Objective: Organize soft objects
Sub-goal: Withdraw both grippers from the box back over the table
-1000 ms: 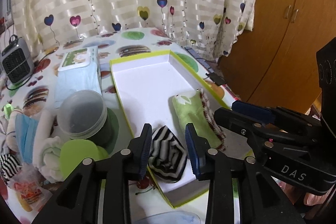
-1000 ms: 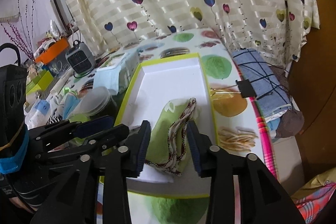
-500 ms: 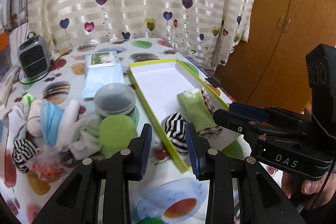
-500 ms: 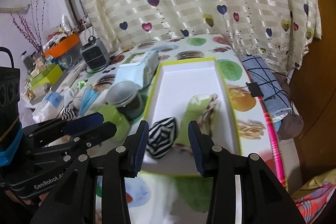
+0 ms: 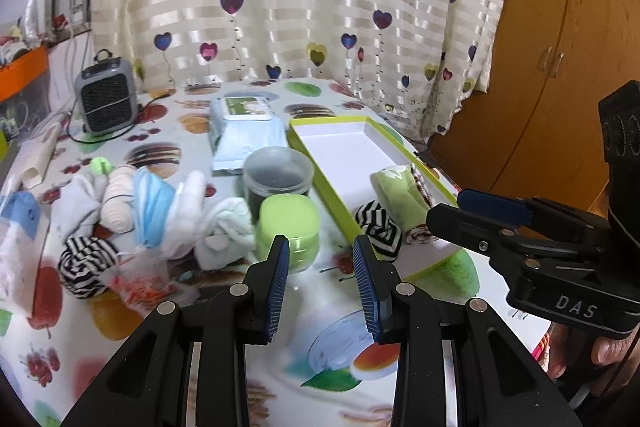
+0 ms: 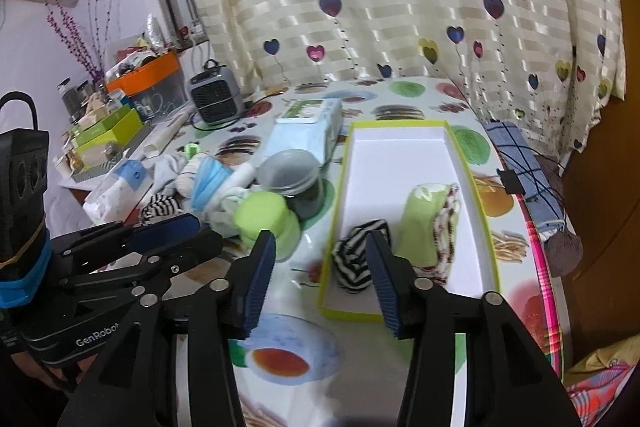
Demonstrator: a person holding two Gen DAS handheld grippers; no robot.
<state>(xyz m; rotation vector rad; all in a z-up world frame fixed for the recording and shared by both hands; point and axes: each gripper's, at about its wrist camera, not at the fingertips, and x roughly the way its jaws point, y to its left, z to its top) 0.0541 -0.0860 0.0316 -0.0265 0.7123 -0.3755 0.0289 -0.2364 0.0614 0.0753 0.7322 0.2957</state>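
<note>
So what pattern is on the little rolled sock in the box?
Black and white stripes on the rolled sock, clearest in the right wrist view.

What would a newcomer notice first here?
The long lime-edged white cardboard box on the table's right, holding a black-and-white striped sock ball beside a folded green cloth. Left of it, a jumbled pile of pale rolled socks waits, with both tools empty.
</note>
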